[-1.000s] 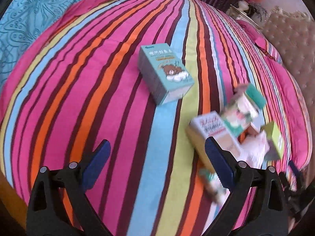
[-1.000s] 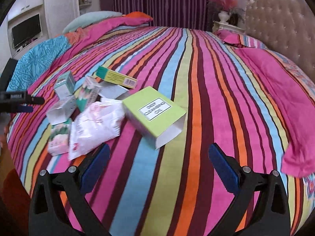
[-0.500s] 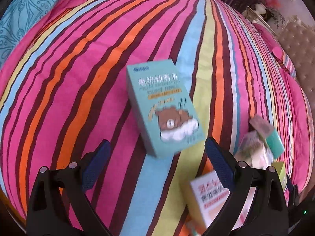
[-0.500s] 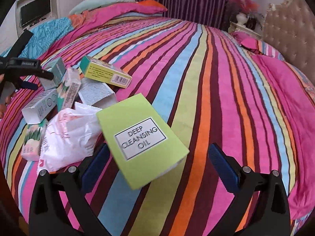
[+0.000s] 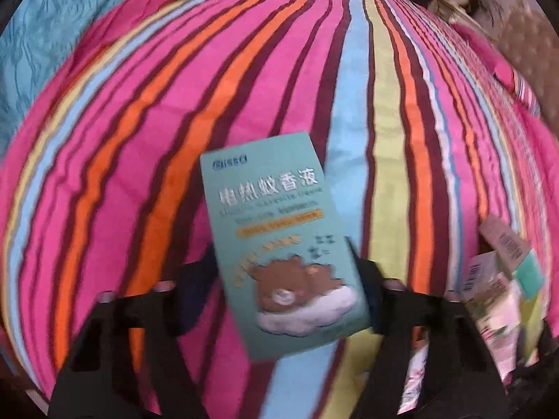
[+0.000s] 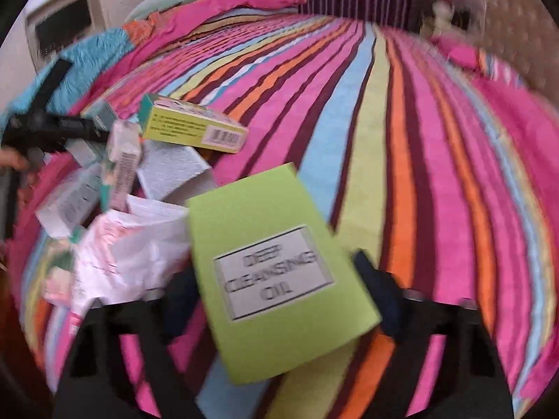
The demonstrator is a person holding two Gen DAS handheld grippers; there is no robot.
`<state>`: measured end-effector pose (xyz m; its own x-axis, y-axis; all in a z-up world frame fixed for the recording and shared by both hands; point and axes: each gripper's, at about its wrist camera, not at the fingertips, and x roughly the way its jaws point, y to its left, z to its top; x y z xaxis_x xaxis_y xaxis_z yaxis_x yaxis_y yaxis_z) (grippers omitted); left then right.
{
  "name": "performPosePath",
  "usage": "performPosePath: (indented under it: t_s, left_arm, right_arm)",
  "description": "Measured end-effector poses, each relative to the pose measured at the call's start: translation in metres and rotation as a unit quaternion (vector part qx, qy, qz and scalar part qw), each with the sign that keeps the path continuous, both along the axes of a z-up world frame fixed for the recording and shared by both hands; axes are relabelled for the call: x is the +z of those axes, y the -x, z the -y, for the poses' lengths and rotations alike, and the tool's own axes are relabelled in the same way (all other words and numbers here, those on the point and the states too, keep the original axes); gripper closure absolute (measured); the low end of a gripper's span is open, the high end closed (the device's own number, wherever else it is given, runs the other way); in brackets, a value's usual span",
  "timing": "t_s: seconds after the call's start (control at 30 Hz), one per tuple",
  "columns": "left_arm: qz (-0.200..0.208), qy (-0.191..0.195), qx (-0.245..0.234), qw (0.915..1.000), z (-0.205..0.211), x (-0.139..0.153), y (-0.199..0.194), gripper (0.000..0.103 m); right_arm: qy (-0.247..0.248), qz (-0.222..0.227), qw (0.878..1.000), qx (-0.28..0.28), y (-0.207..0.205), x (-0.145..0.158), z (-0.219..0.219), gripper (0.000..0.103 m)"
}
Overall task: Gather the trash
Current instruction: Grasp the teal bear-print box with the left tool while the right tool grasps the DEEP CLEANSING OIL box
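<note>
We have two cartons in hand on the striped bed. The teal box with the bear on it lies lengthwise between the jaws of our left gripper, which have just been closing and now squeeze its lower long sides; the green box marked as cleansing oil sits the same way in our right gripper, whose jaws have also just been closing and now pinch its near end. Both look like thin cardboard, light and probably empty, so we judge they will cave if squeezed hard and could swing or slip on their smooth printed faces. Holding near an end, where the folded flaps stiffen the walls, seems safest. The soft bedding gives under them, so nothing firm backs the grip. Left of the right jaws lie a white crumpled bag, a yellow-green carton and several small boxes, the bag touching the green box's edge and likely to drag along.
</note>
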<state>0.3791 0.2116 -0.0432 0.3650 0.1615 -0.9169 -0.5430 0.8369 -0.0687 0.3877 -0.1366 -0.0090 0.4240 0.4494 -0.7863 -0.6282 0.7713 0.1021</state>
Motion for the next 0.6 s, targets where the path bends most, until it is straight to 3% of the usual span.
performPosePath:
  t_s: [0.17, 0.3, 0.6]
  left_arm:
    - [0.006, -0.018, -0.057, 0.9982, 0.001, 0.003, 0.012, 0.053]
    - [0.027, -0.006, -0.083, 0.9962, 0.008, 0.006, 0.031, 0.053]
    - [0.078, 0.014, -0.116, 0.99, 0.032, 0.034, 0.092, 0.053]
  right_arm:
    - [-0.041, -0.012, 0.998, -0.048, 0.018, 0.007, 0.016, 0.044]
    - [-0.092, -0.024, 0.99, -0.108, 0.038, 0.015, 0.039, 0.045]
    - [-0.149, -0.048, 0.977, -0.144, 0.102, 0.041, 0.057, 0.048]
